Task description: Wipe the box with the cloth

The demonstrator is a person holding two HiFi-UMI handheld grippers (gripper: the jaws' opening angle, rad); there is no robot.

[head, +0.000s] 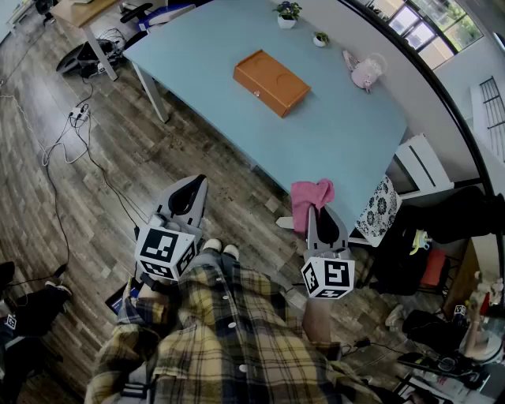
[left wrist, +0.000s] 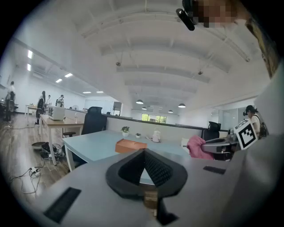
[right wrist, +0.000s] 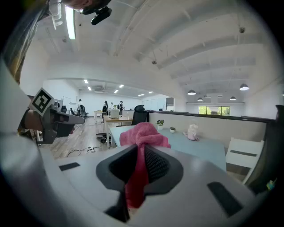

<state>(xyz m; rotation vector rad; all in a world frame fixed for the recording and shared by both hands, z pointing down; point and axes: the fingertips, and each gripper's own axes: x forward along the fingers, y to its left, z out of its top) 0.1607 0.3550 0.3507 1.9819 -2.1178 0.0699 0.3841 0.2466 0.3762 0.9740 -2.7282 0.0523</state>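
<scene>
I am holding the left gripper point(left wrist: 144, 153) with its fingers point(left wrist: 156, 169) pressed together at the tips, and nothing is sitting between them. The right gripper point(right wrist: 139, 150) is pinching the pink cloth point(right wrist: 143, 134). Its fingers point(right wrist: 155, 165) are clamping a fold of the fabric, a bunch is bulging out past the tips, and a strip is hanging down between the pads.

From the head view, both grippers are hovering over the wooden floor point(head: 118, 158), short of the near edge of the light blue table point(head: 347, 142). The cloth is reaching up toward that edge. The orange-brown box point(head: 271, 81) is lying flat near the middle of the table, well apart from both grippers and from the cloth. Two small potted plants point(head: 287, 13) are standing beyond it.
</scene>
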